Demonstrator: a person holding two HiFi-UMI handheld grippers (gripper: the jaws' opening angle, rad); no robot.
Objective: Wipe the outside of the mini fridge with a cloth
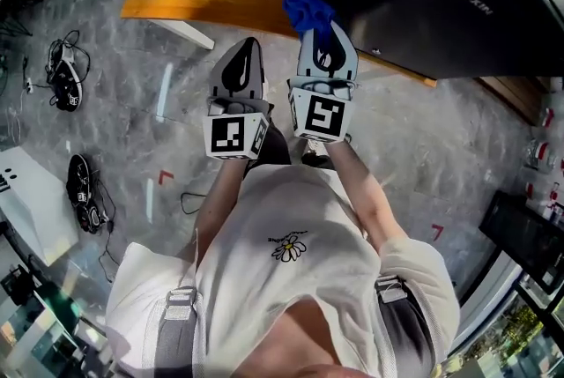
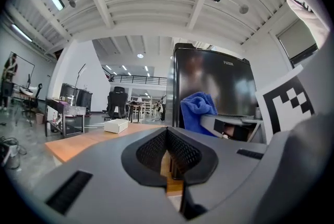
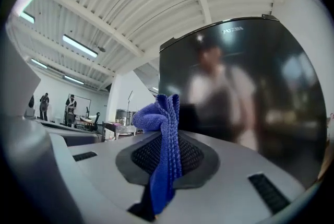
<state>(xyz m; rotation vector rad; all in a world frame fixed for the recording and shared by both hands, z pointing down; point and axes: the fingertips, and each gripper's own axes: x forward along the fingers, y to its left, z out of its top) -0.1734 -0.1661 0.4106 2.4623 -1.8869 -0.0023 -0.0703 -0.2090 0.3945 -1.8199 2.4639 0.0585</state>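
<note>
Mini fridge [image 1: 414, 6] badged FUXIN; right hand-held gripper [image 1: 322, 41] pinches cloth [image 1: 308, 11]; left hand-held gripper [image 1: 244, 61] closed.

The right tool [image 3: 166, 159] has its two jaws pressed together on a blue cloth [image 3: 158, 114]. The cloth stands up in ribbed folds above the dark mesh pads, and one end hangs down between them. Just beyond it, a glossy black fridge [image 3: 261, 92] fills the right side, its door showing a blurred reflection of a person. A white ribbed ceiling [image 3: 130, 14] with strip lights [image 3: 79, 46] runs overhead. Far off at the left stand what seem to be two people [image 3: 44, 101], too small to make out clearly.
</note>
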